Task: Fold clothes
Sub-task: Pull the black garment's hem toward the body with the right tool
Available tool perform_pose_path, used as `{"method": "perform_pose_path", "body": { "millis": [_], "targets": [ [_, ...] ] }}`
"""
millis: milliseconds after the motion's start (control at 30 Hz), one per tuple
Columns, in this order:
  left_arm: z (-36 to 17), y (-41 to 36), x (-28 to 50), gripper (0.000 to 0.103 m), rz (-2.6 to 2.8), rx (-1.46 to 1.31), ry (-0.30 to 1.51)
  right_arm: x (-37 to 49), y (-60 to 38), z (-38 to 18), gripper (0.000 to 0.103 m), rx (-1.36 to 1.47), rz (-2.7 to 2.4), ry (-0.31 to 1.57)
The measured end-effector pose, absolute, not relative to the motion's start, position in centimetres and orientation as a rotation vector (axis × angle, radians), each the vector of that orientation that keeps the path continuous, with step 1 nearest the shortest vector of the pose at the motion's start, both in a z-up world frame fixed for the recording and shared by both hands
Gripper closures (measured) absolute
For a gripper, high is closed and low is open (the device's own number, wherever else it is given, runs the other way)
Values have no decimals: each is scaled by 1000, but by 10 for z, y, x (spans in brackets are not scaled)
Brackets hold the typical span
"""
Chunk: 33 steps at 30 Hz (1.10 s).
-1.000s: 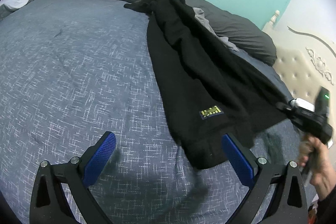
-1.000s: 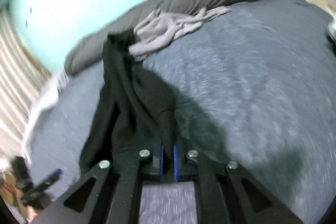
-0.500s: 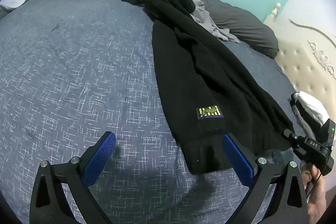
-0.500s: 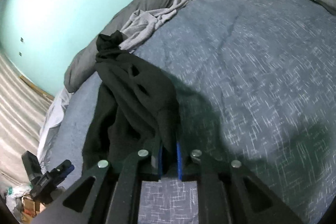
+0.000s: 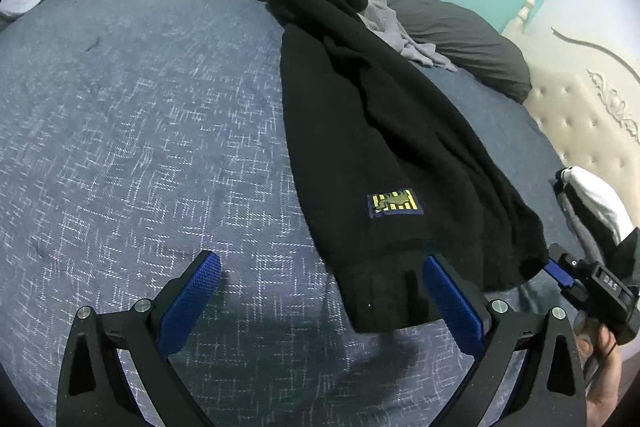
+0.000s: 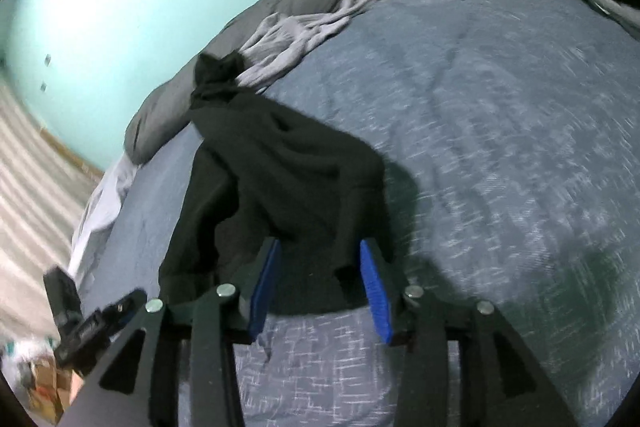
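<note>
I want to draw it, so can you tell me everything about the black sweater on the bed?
The black sweater looks soft and fleecy, with a small yellow-striped patch near its ribbed hem. It lies stretched out and rumpled on the blue bedspread, its far end bunched against a grey garment. The right gripper has just been opening; a corner lies between its blue pads, not pinched. The left gripper is open at the hem.

the room is fairly dim, with cool, even light. both fisheye views bend strongly at the edges and end in black corners. the left wrist view is sharp; the right wrist view is smeared across the bed. soft shadows fall on the bed beneath the black garment.
</note>
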<state>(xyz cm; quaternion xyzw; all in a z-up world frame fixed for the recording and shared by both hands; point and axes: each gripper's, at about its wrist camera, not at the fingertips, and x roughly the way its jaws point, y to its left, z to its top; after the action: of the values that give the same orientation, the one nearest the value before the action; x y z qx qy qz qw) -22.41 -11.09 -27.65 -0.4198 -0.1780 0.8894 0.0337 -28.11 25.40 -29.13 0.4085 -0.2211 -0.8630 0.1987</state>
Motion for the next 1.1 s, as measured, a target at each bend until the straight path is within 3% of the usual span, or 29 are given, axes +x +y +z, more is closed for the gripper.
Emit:
{"method": "perform_pose_path", "body": {
  "millis": [900, 1100],
  "targets": [
    [-296, -112, -232, 0, 2534, -1333, -732, -280, 269, -290, 60, 1107, -2431, -704],
    [-297, -110, -233, 5, 2506, -1311, -741, -280, 268, -291, 60, 1107, -2430, -707]
  ]
}}
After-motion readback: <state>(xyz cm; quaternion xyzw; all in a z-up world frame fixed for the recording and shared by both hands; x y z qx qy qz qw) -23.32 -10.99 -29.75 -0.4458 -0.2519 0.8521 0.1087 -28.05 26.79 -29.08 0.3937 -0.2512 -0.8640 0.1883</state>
